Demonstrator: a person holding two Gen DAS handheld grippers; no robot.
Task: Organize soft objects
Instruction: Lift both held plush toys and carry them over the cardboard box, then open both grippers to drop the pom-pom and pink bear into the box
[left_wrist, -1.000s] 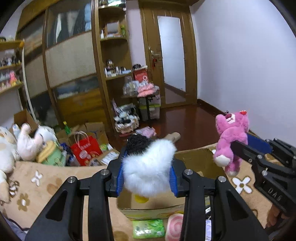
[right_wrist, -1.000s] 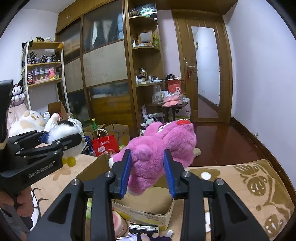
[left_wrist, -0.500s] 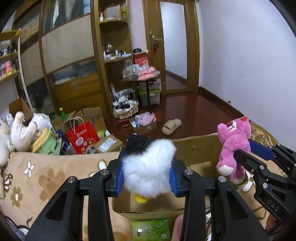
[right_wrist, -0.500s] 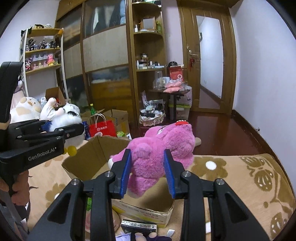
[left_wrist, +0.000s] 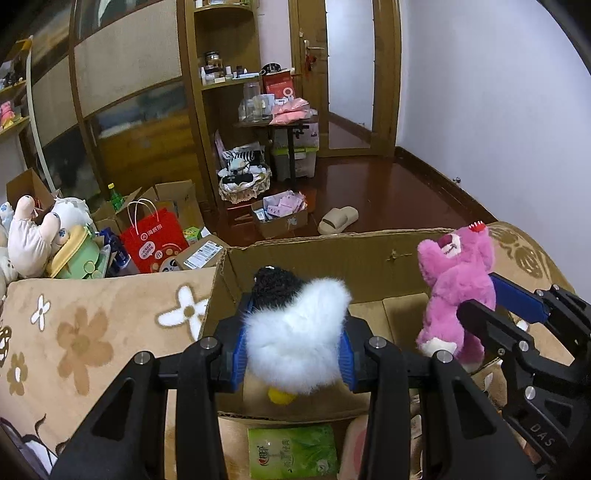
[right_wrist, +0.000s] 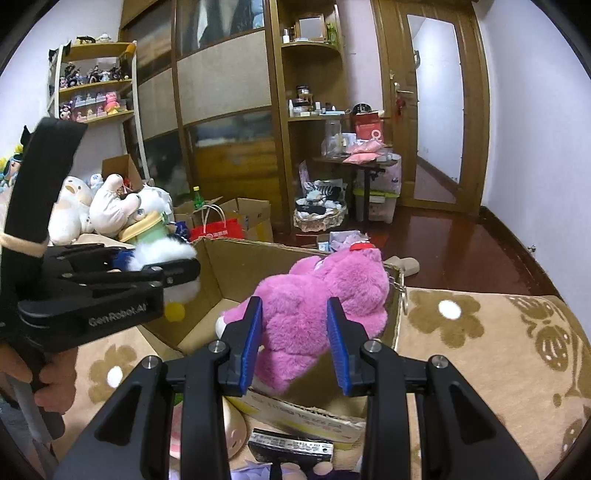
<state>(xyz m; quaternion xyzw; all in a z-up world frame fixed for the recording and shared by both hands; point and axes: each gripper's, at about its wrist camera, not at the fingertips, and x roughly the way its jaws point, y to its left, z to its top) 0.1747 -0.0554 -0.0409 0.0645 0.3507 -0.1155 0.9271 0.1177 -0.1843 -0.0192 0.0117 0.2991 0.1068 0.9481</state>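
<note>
A white fluffy plush toy (left_wrist: 295, 343) with a black knit top and a yellow foot hangs over the open cardboard box (left_wrist: 332, 258), pinched between the blue pads of my left gripper (left_wrist: 293, 350), which is shut on it. The pink plush bear (right_wrist: 317, 302) is held over the same box (right_wrist: 236, 266) by my right gripper (right_wrist: 295, 332), shut on its body. In the left wrist view the bear (left_wrist: 456, 291) hangs at the right with the right gripper (left_wrist: 495, 306) behind it. In the right wrist view the left gripper (right_wrist: 181, 266) and white toy (right_wrist: 162, 254) are at the left.
The box sits on a beige flower-patterned blanket (left_wrist: 74, 332). A green tissue pack (left_wrist: 291, 454) and a pink round toy (right_wrist: 229, 428) lie in front of it. More plush toys (left_wrist: 33, 236), a red bag (left_wrist: 155, 243) and cartons stand at the left; shelves and a door stand behind.
Both grippers have sunk toward the box with their toys still held, and both views now tilt further down, so the box interior shows more.
</note>
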